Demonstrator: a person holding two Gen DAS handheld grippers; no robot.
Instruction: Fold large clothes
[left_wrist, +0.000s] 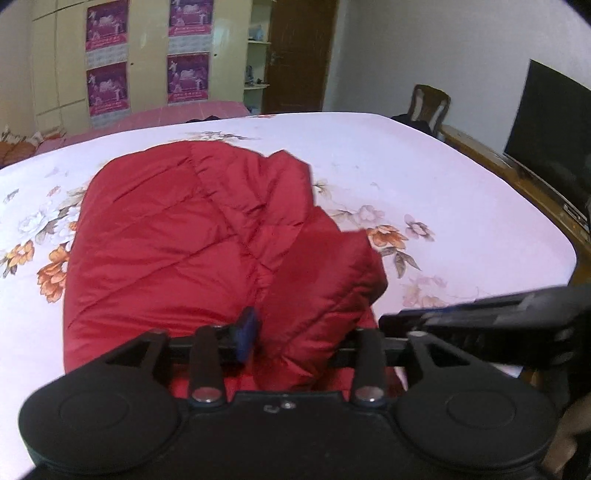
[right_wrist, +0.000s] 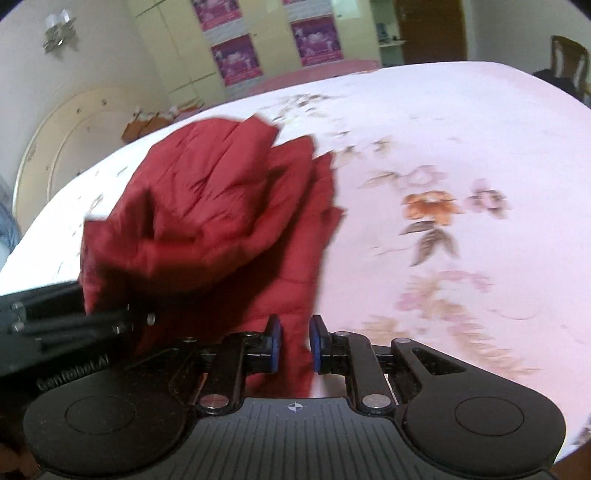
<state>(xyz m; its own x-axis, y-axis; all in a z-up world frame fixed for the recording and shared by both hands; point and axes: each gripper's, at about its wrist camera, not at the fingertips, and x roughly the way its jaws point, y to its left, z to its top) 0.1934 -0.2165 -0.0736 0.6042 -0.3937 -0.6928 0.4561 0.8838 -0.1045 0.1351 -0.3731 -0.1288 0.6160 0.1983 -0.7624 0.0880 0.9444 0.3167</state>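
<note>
Already both grippers pinch the red quilted jacket (left_wrist: 177, 236) at lower centre, left gripper (left_wrist: 295, 343) on a bulky fold, right gripper (right_wrist: 294, 345) on a thin edge that may slip free if tugged.

Bed (left_wrist: 424, 155) under a pale pink sheet printed with orange and white flowers; red quilted jacket (left_wrist: 177, 236) lying crumpled directly on it, near the front edge.
</note>
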